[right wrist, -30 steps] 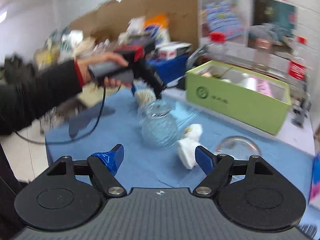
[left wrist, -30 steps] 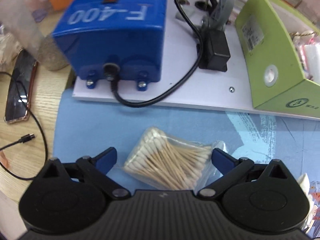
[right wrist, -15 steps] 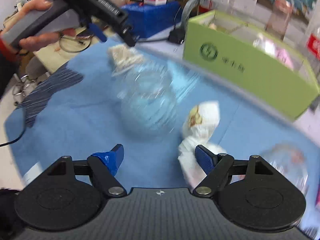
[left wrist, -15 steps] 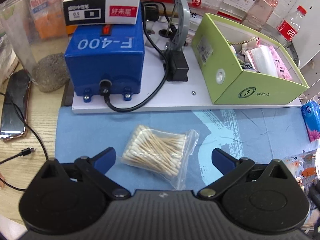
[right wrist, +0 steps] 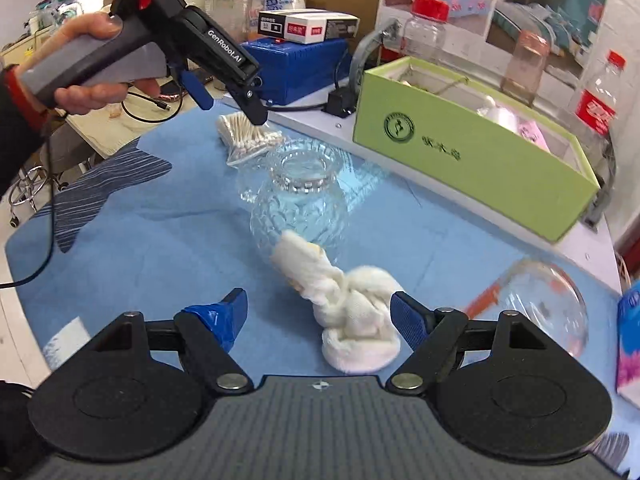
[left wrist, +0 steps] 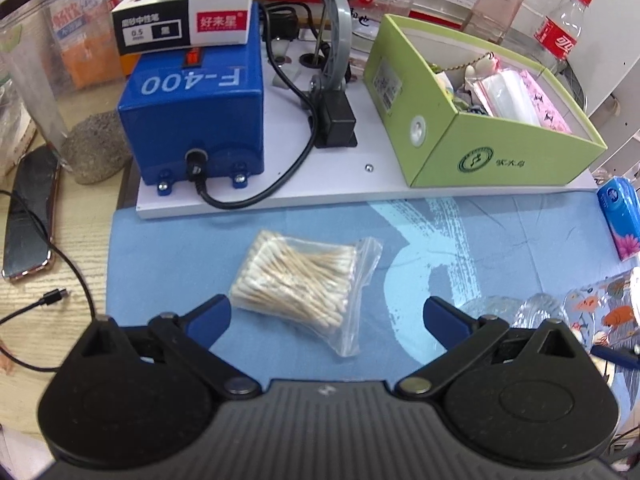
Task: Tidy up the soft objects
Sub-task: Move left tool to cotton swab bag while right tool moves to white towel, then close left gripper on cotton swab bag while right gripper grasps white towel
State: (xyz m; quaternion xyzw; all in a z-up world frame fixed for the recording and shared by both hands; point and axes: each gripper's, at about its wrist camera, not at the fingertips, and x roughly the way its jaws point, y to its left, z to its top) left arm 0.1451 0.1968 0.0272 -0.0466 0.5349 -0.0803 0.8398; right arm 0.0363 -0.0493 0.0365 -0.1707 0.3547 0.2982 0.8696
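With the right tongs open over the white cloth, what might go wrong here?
1. The white cloth bundle lies right against the clear glass vase; closing the right tongs and lifting might nudge or tip it.
2. The tipped glass jar beside the cloth could roll if bumped.
3. The left tongs hang open above the cotton swab bag, whose slippery plastic may slide out.

The left gripper (left wrist: 327, 312), a black two-finger tool with blue pads, tilts steeply downward with its jaws spread wide and nothing pressed between them. In the right wrist view the same tool appears from outside, a black and grey pistol-grip body with a red cap, held aloft by the person's left hand (right wrist: 86, 68), whose fingers wrap the grey handle; a dark sleeve with a red cuff covers the wrist. The right gripper (right wrist: 318, 314), black with blue pads, slants downward, jaws wide apart; its right pad seems just clear of any contact.
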